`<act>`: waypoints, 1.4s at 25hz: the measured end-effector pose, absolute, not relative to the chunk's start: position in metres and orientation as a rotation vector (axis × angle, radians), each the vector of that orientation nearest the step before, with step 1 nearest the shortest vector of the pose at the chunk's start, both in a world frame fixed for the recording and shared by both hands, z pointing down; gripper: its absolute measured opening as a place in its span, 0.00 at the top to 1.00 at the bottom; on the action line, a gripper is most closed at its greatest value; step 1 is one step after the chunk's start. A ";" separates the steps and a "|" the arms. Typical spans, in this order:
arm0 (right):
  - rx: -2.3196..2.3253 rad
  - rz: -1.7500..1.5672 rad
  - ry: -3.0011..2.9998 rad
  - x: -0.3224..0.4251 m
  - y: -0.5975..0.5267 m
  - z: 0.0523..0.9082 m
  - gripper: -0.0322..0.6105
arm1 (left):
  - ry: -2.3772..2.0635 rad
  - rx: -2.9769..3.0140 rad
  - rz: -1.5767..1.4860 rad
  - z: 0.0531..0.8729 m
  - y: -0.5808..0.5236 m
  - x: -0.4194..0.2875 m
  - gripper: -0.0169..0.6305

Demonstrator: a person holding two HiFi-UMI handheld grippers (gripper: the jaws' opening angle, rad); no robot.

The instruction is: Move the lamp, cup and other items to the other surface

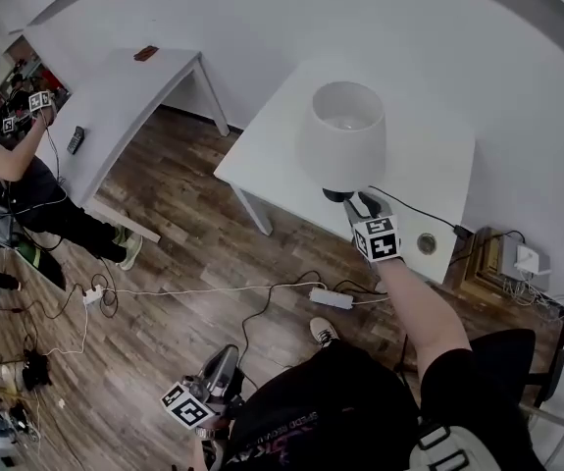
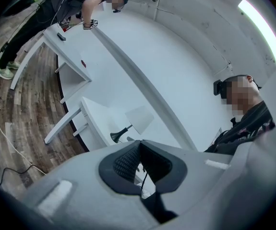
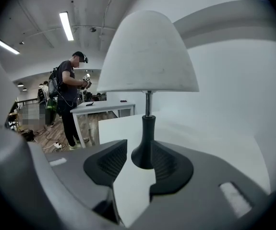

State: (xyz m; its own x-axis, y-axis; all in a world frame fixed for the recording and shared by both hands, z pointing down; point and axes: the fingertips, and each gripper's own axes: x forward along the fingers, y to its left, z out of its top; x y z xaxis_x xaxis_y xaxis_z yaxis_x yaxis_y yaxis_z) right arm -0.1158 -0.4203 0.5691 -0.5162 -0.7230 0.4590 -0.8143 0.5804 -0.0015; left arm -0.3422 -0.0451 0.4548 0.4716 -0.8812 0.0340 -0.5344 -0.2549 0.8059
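Two white tables (image 1: 262, 155) (image 1: 134, 91), one lamp (image 1: 342, 133)

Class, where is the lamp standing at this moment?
In the head view the lamp stands upright on the nearer white table, right of centre and close to the wall, with its dark base at the open jaws of the right gripper.
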 end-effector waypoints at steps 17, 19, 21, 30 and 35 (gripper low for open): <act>1.247 0.249 -2.488 -0.144 -0.497 0.590 0.68 | -1.314 1.765 -0.533 0.470 -0.043 -0.344 0.97; 1.245 0.264 -2.476 -0.146 -0.501 0.594 0.68 | -1.318 1.754 -0.526 0.472 -0.045 -0.343 0.97; 1.246 0.274 -2.466 -0.148 -0.504 0.594 0.68 | -1.318 1.744 -0.513 0.473 -0.046 -0.340 0.97; 1.206 0.274 -2.476 -0.161 -0.519 0.596 0.70 | -1.342 1.701 -0.500 0.477 -0.047 -0.343 0.97; 1.198 0.249 -2.476 -0.161 -0.519 0.592 0.71 | -1.345 1.681 -0.516 0.479 -0.045 -0.344 0.97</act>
